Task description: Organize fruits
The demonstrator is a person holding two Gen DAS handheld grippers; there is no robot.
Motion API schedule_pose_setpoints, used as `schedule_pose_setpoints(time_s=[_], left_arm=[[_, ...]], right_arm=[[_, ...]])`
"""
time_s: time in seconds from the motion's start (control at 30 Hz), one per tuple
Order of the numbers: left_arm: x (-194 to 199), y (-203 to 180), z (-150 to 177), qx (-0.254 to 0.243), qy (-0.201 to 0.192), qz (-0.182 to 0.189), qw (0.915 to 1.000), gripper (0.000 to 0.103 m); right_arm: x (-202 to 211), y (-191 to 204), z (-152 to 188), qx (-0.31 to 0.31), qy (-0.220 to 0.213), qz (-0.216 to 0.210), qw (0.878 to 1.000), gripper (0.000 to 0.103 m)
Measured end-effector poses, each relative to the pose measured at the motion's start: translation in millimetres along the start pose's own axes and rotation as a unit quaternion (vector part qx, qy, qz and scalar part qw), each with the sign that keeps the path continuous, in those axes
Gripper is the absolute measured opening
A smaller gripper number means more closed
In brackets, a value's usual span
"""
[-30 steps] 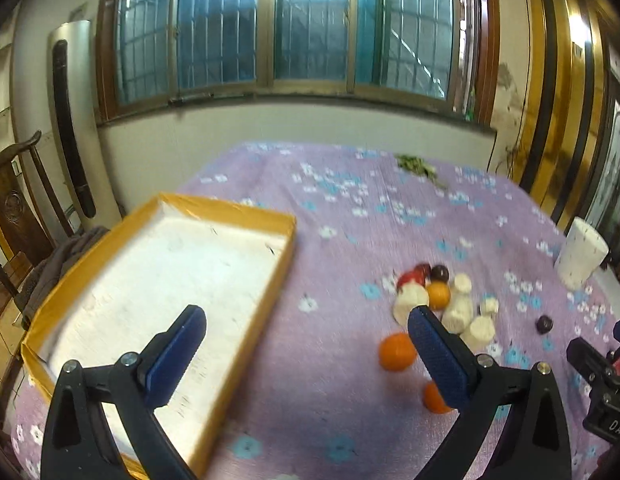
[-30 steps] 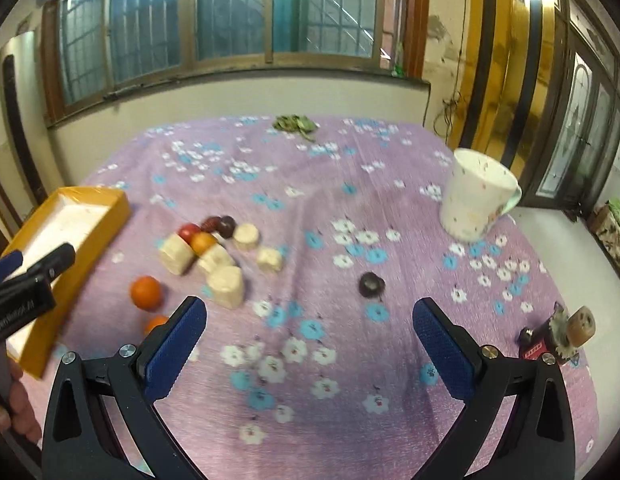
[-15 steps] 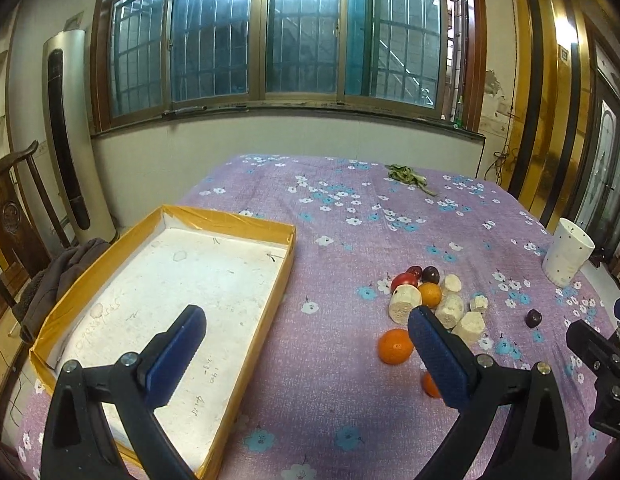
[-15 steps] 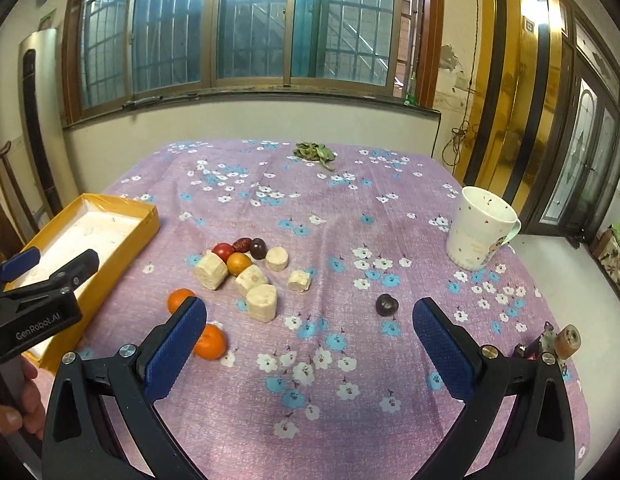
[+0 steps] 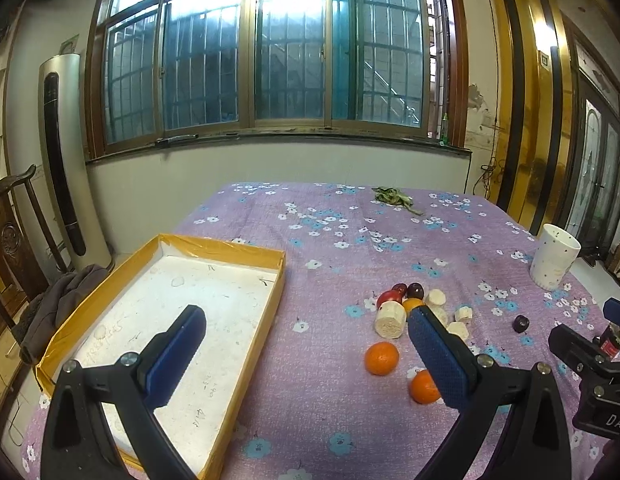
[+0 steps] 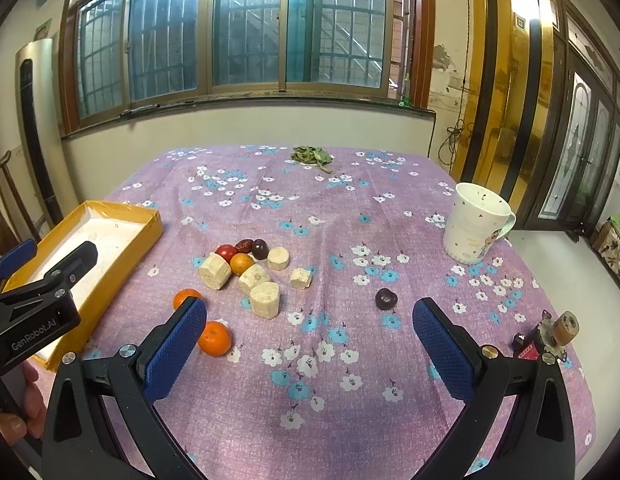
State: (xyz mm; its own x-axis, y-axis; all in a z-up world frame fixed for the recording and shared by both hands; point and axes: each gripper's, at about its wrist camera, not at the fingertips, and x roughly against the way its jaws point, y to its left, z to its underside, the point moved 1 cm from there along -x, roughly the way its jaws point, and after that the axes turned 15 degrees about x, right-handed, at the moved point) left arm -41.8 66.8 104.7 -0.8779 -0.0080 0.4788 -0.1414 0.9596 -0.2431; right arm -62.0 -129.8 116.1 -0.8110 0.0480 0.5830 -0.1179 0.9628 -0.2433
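Left tool (image 5: pixel 305 344) wide open, empty, right tool (image 6: pixel 310 340) likewise, near orange (image 6: pixel 215 337) half hidden behind fingertip (image 6: pixel 177 344), tray (image 5: pixel 245 248) corner cut off

purple tablecloth (image 6: pixel 350 360) w/ white and blue flowers, yellow tray (image 5: pixel 245 352) white inside, orange tangerines (image 6: pixel 215 338), white mug (image 6: pixel 476 224), blue gripper pads (image 6: pixel 173 354)

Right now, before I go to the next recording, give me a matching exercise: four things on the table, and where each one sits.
Things:
1. yellow tray
2. white mug
3. green leaves
4. lone dark plum

Places:
A. far edge of the table, near the window
B. right side of the table
C. left side of the table
D. apart from the fruit pile, on its right

Pairs: 1-C, 2-B, 3-A, 4-D
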Motion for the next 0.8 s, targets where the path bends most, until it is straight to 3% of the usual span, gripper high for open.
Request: schedule_pose_setpoints(time_s=[0.8], left_arm=[[3.2, 3.7, 24.5, 0.005, 0.002, 0.014, 0.9999, 0.102]], right_arm=[[15.6, -7.3, 11.2, -0.022, -0.073, 0.030, 0.997, 0.103]])
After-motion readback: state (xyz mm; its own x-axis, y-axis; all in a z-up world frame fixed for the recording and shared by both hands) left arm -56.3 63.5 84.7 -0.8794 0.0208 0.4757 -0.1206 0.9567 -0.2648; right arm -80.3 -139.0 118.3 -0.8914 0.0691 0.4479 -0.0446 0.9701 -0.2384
